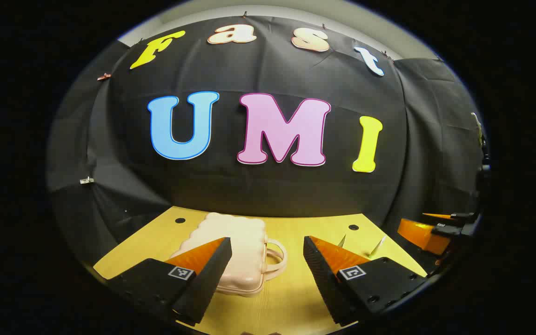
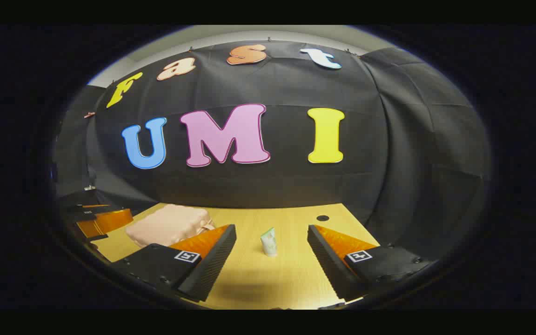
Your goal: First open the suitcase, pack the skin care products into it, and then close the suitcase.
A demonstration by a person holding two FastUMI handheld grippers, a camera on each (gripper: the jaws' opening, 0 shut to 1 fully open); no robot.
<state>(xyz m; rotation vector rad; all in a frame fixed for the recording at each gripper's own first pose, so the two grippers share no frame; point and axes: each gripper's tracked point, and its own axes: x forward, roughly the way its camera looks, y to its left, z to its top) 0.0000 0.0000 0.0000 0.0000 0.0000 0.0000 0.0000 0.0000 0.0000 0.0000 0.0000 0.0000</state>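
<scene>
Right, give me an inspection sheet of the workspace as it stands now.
Surface: yellow wooden table with round holes near its far edge.
Job's things: pink suitcase lies flat and closed, handle toward the table's middle; a small skin care tube stands upright on the table, apart from the suitcase.
Clutter: two small pale pointed things past the right finger in the left gripper view; too small to tell what they are.
Grippers: left gripper open, holding nothing, aimed at the suitcase; right gripper open, holding nothing, the tube ahead between its fingers.
Cables: nothing seen.
Surroundings: black cloth wall behind the table.
</scene>
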